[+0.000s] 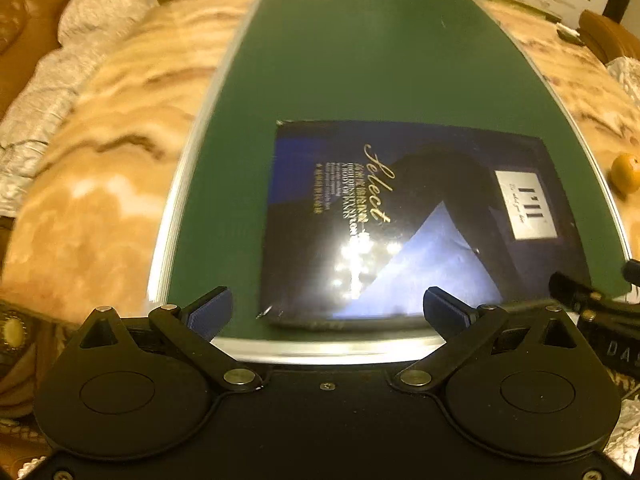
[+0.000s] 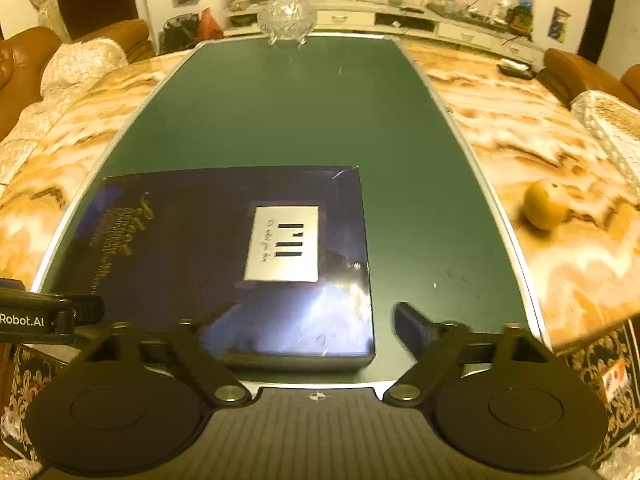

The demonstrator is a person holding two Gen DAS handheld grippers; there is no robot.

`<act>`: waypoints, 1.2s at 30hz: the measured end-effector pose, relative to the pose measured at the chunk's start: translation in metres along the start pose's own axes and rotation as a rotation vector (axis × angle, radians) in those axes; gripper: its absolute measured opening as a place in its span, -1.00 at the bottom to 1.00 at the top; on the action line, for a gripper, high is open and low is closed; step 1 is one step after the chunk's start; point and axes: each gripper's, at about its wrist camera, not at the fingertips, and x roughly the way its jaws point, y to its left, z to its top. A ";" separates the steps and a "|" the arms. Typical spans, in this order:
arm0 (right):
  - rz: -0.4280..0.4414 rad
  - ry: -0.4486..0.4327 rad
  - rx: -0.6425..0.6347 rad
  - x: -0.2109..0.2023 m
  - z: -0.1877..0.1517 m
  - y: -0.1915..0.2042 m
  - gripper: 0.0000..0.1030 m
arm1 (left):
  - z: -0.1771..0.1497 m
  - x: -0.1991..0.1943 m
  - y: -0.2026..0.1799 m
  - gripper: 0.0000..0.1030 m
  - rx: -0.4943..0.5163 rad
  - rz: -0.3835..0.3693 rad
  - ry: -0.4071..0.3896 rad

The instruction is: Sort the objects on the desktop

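Note:
A flat dark blue box (image 1: 400, 220) with gold "Select" lettering and a white label lies on the green mat (image 1: 340, 60), near its front edge. It also shows in the right wrist view (image 2: 240, 256) on the mat (image 2: 300, 112). My left gripper (image 1: 328, 312) is open and empty, its fingers straddling the box's near left part just above the mat edge. My right gripper (image 2: 304, 332) is open and empty, over the box's near right corner. An orange (image 2: 546, 204) sits on the marble table right of the mat; it also shows in the left wrist view (image 1: 626, 172).
A crystal glass bowl (image 2: 286, 18) stands at the mat's far end. The mat lies on an orange-veined marble table (image 2: 520, 120). Sofas with white covers (image 1: 100, 8) flank the table. The right gripper's body (image 1: 592, 312) shows at the right edge of the left wrist view.

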 end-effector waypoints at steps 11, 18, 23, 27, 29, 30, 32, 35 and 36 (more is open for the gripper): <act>0.003 0.025 0.032 -0.069 -0.042 0.020 1.00 | -0.053 -0.052 0.022 1.00 -0.040 0.034 -0.026; -0.007 0.057 0.046 -0.086 -0.062 0.024 1.00 | -0.075 -0.069 0.028 1.00 -0.053 0.043 -0.021; -0.016 0.063 0.028 -0.093 -0.070 0.032 1.00 | -0.086 -0.076 0.025 1.00 -0.043 0.045 -0.023; -0.021 0.051 0.017 -0.098 -0.072 0.037 1.00 | -0.090 -0.079 0.024 1.00 -0.038 0.046 -0.023; -0.021 0.046 0.014 -0.100 -0.072 0.039 1.00 | -0.090 -0.080 0.025 1.00 -0.040 0.047 -0.024; -0.022 0.045 0.013 -0.100 -0.072 0.039 1.00 | -0.091 -0.080 0.025 1.00 -0.040 0.047 -0.025; -0.022 0.043 0.012 -0.101 -0.071 0.040 1.00 | -0.090 -0.080 0.026 1.00 -0.043 0.046 -0.023; -0.023 0.041 0.013 -0.101 -0.070 0.040 1.00 | -0.091 -0.080 0.026 1.00 -0.047 0.042 -0.019; -0.024 0.040 0.013 -0.101 -0.070 0.040 1.00 | -0.091 -0.080 0.027 1.00 -0.048 0.041 -0.017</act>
